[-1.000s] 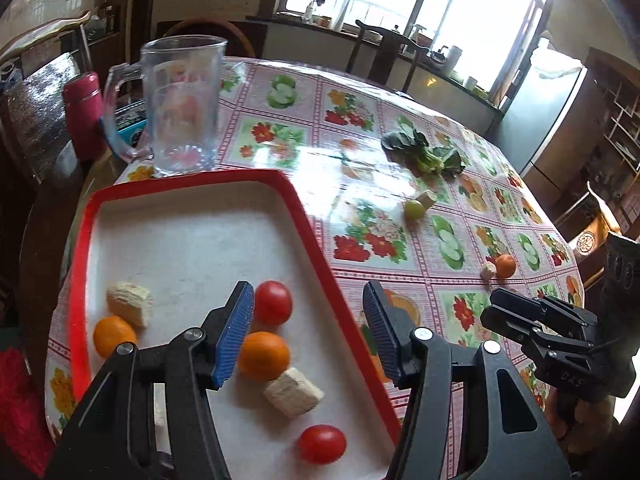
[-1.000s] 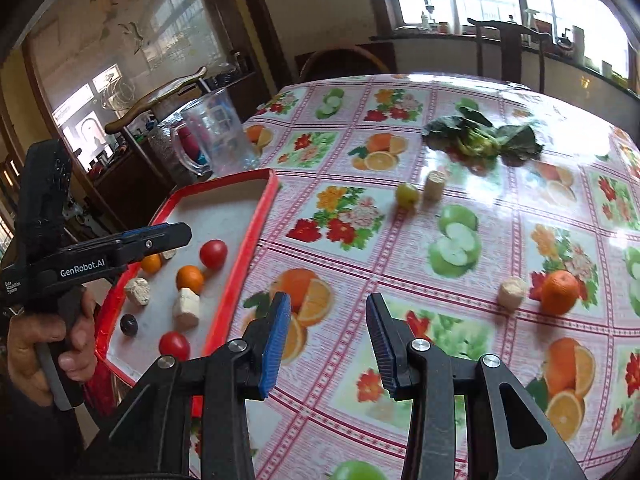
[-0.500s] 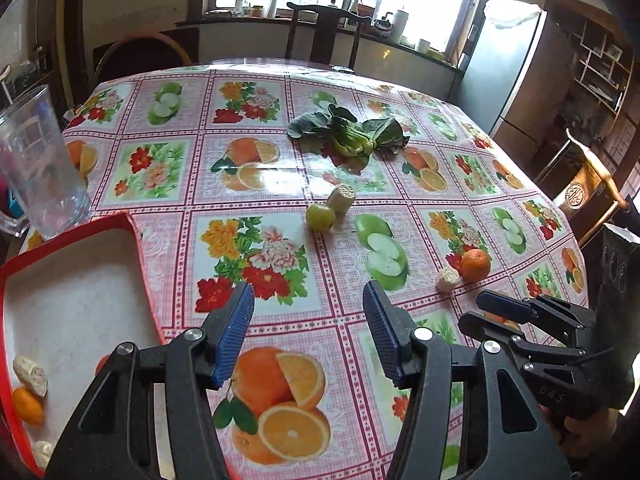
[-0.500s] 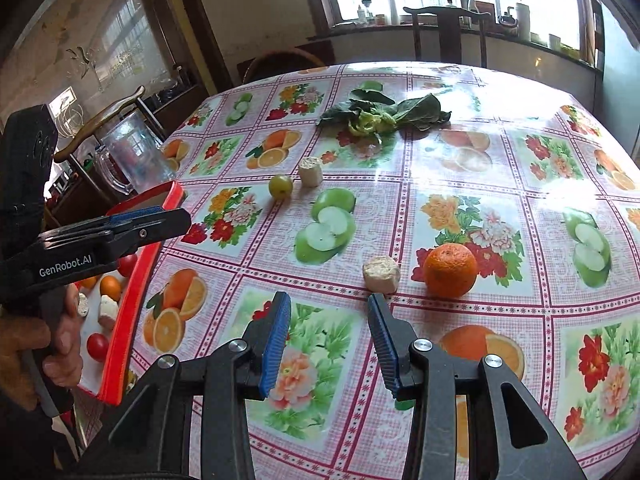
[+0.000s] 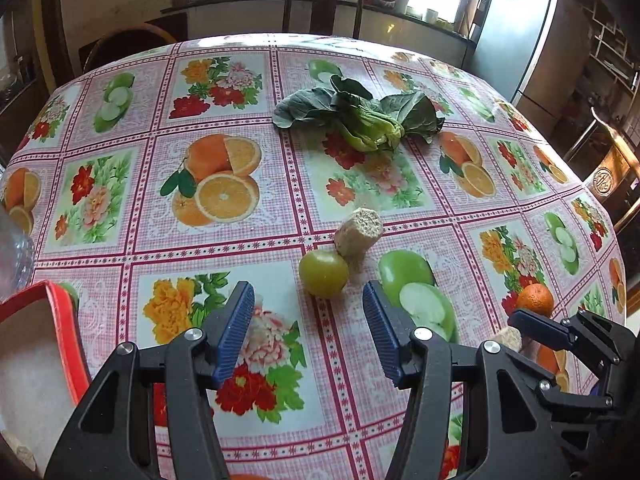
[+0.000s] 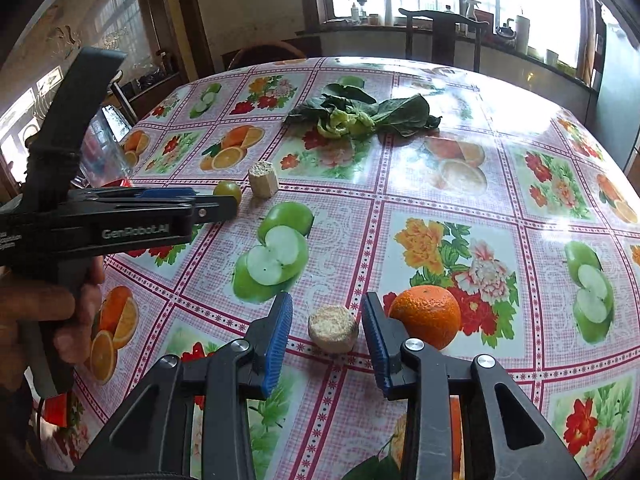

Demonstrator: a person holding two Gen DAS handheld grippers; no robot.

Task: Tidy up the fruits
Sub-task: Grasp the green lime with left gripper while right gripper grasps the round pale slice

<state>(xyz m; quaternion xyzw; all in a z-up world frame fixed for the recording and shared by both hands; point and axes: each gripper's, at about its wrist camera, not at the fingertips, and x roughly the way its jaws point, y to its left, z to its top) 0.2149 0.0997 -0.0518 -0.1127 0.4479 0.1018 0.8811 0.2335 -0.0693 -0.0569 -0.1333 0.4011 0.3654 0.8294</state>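
Note:
A small green fruit lies on the fruit-print tablecloth just ahead of my left gripper, which is open and holds nothing. A beige cylinder piece touches the fruit on its far side. In the right wrist view a second beige chunk sits between the blue pads of my right gripper. Those jaws are closing, and small gaps still show on both sides of the chunk. An orange rests just right of the right finger. The left gripper partly hides the green fruit.
Leafy greens lie further back on the table. The red tray shows at the lower left, with a glass mug behind it. A hand holds the left gripper. Chairs and a window counter stand beyond the table.
The left gripper swung right, off the tray, to the green fruit. The right gripper moved forward and down over the beige chunk, and its jaws narrowed around it.

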